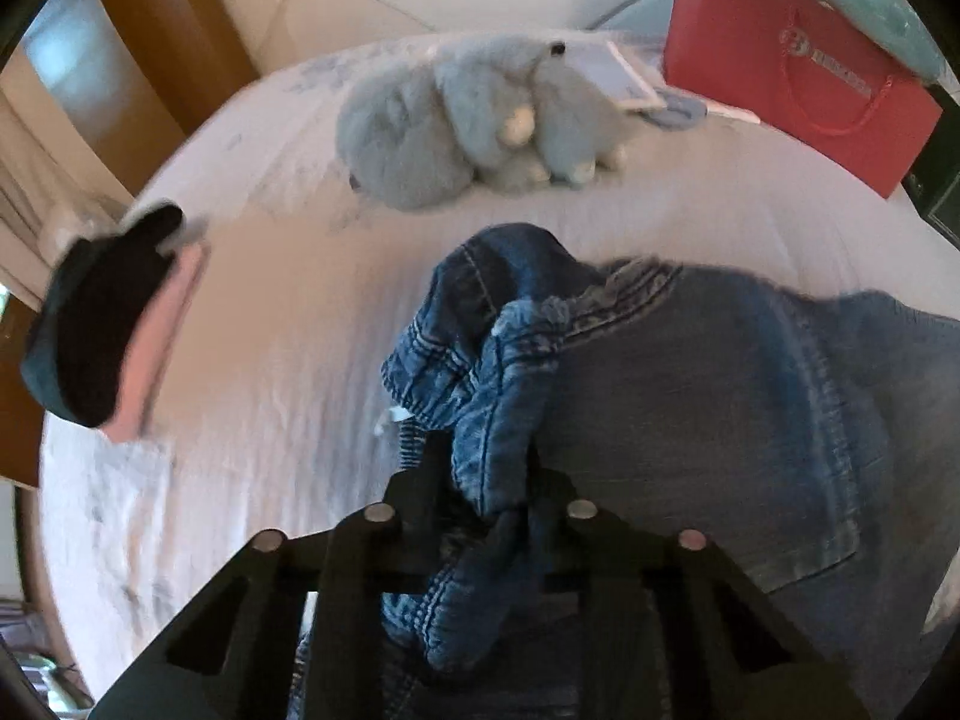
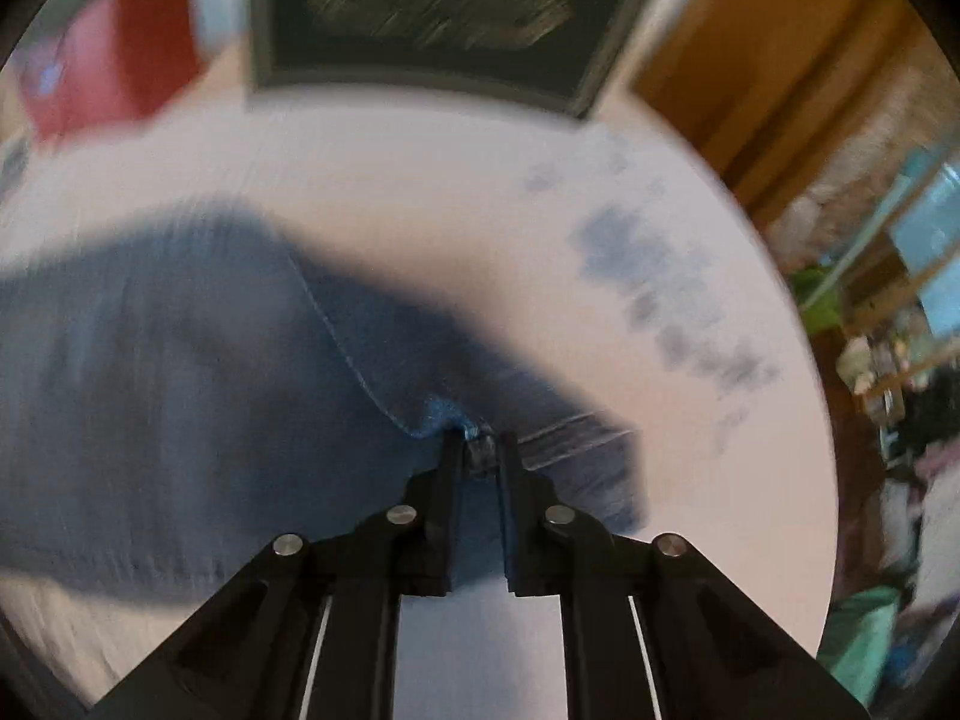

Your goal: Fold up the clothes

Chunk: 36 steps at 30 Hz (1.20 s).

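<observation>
**A:** Left wrist view. What does the left tool (image 1: 480,480) hold, and where does the garment lie?

**B:** Its two fingers are closed on a bunched, elastic-gathered edge of the denim garment (image 1: 690,396). The rest of the denim spreads to the right over the white sheet of the bed (image 1: 288,312). A grey plush toy (image 1: 480,120) sits further back, a red bag (image 1: 798,78) stands at the far right, and a dark, blurred object (image 1: 102,318) appears at the left edge; what it is cannot be told.

**A:** What risk does this grip carry?

**B:** The pinch takes in several crumpled layers at once. In my judgement, a pull from here may drag a wad rather than a single edge, so any fold would come out lumpy or skewed.

**A:** Right wrist view. What of the right tool (image 2: 480,450)?

**B:** Its fingers stand close together, nipping a small peak of denim at a seam, right at their tips. The cloth fans out to the left across the bed, under heavy blur. A dark framed panel (image 2: 444,12) lies beyond.

**A:** And the hazard here?

**B:** The bite looks shallow. The blur suggests brisk motion, and stiff denim could slip out of so slight a hold. If the two tools pull unevenly, one end may drop and the garment may twist.
</observation>
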Tool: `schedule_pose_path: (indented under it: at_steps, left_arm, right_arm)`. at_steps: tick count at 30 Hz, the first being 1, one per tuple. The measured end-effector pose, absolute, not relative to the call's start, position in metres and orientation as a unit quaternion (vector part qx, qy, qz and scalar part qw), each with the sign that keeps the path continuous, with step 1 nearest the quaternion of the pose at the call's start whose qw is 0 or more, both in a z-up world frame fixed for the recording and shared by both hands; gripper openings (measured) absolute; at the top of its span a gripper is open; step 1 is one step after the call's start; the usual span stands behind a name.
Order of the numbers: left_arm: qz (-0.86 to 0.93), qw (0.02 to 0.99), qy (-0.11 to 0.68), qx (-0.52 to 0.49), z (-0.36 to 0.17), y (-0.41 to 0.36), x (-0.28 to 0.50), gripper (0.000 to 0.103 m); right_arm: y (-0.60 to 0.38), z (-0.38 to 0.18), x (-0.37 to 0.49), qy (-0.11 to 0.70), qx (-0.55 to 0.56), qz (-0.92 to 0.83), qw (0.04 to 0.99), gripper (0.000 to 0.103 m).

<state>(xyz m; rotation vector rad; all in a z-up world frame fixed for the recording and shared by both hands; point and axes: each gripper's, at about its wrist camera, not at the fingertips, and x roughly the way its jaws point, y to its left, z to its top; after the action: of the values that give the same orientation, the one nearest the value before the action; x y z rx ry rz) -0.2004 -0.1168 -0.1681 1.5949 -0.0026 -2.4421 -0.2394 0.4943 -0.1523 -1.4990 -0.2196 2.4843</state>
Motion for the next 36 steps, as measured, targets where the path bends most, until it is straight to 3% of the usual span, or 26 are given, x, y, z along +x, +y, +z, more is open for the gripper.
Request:
schedule_pose_path:
  at_steps: [4,8,9,10,11,12,16,26,36]
  left_arm:
    - [-0.862,0.115,0.006,0.494,-0.125,-0.110,-0.215,0.017]
    - [-0.878,0.124,-0.014,0.463,-0.109,-0.094,-0.253,0.021]
    - [-0.873,0.128,-0.011,0.471,-0.112,-0.093,-0.262,0.023]
    - [-0.868,0.126,-0.005,0.481,-0.115,-0.094,-0.268,0.026]
    - [-0.862,0.124,0.002,0.491,-0.119,-0.094,-0.274,0.027]
    - [-0.859,0.122,0.005,0.498,-0.120,-0.095,-0.276,0.028]
    - [-0.862,0.106,-0.006,0.496,-0.112,-0.105,-0.241,0.053]
    - [-0.839,0.079,0.012,0.538,-0.130,-0.148,-0.116,0.053]
    - [-0.829,0.065,-0.024,0.555,-0.178,-0.144,-0.105,0.056]
  right_arm:
    - [0.535,-0.090,-0.263,-0.041,-0.435,0.886,0.157,0.010]
    - [0.550,-0.075,-0.310,-0.068,-0.419,0.885,0.191,0.013]
    - [0.554,-0.077,-0.320,-0.060,-0.424,0.881,0.199,0.031]
    - [0.558,-0.079,-0.330,-0.051,-0.429,0.877,0.207,0.066]
    - [0.562,-0.081,-0.340,-0.043,-0.434,0.874,0.215,0.080]
    - [0.562,-0.082,-0.336,-0.031,-0.435,0.875,0.212,0.085]
    - [0.550,-0.085,-0.296,-0.015,-0.444,0.877,0.185,0.084]
    - [0.531,-0.126,-0.131,0.050,-0.509,0.843,0.165,0.085]
    - [0.536,-0.132,-0.033,0.086,-0.541,0.816,0.183,0.087]
